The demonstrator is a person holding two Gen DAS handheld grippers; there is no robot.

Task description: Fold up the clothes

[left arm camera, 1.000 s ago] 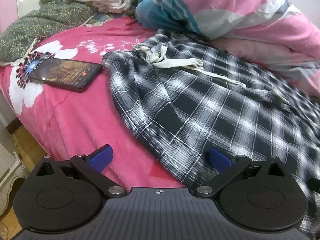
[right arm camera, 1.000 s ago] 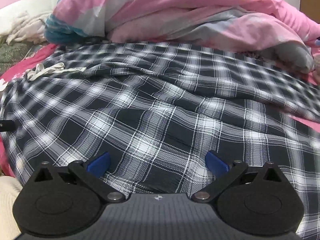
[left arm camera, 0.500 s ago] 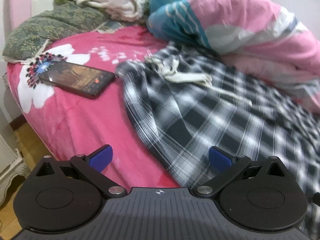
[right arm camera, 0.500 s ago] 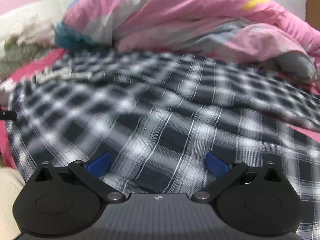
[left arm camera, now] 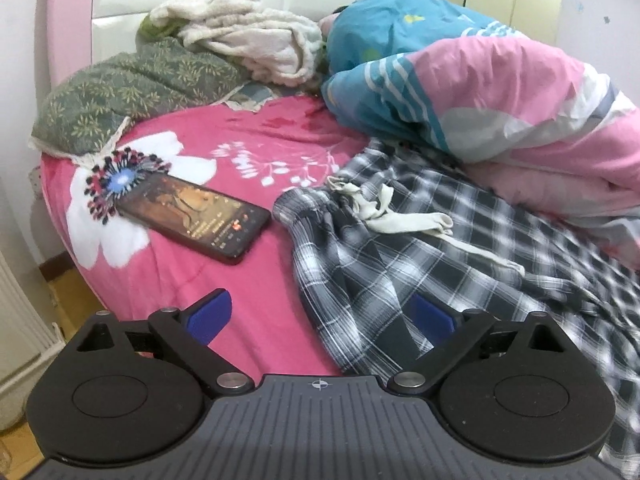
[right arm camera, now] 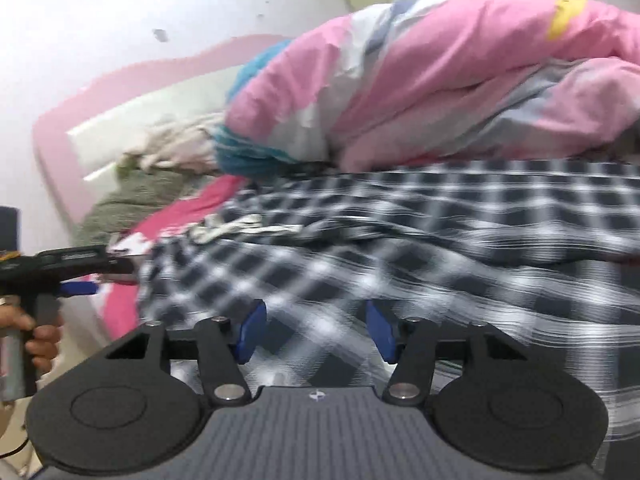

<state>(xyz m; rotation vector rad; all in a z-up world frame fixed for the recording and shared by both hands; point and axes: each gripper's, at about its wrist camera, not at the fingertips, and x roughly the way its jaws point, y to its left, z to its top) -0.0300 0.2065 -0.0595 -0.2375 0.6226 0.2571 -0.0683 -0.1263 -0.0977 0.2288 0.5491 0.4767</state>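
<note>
Pink bed (left arm camera: 248, 148), round-edged, quilt (left arm camera: 500, 92) heaped at the back, phone (left arm camera: 196, 220) lying face-up on the sheet. Checked trousers (left arm camera: 420, 280) spread across the near side, waistband toward the phone, white drawstring (left arm camera: 400, 216) loose on top, cloth rumpled and lying in one loose layer, no neat fold showing.

Left gripper (left arm camera: 322, 314) hovering at the bed edge, jaws wide apart, nothing between them, one pad over bare sheet and the other over the trouser edge. Right gripper (right arm camera: 316, 332) low over the checked cloth, jaws narrower but parted; cloth showing through the gap, yet too blurred to tell whether any is pinched.

Risks from here, as a guess: a one-sided pinch bunching the fabric instead of lifting a clean edge; drawstring snagging on a finger and dragging the waistband askew; a sweep toward the phone nudging it off the bed; far leg catching under the quilt and pulling the fold crooked.
</note>
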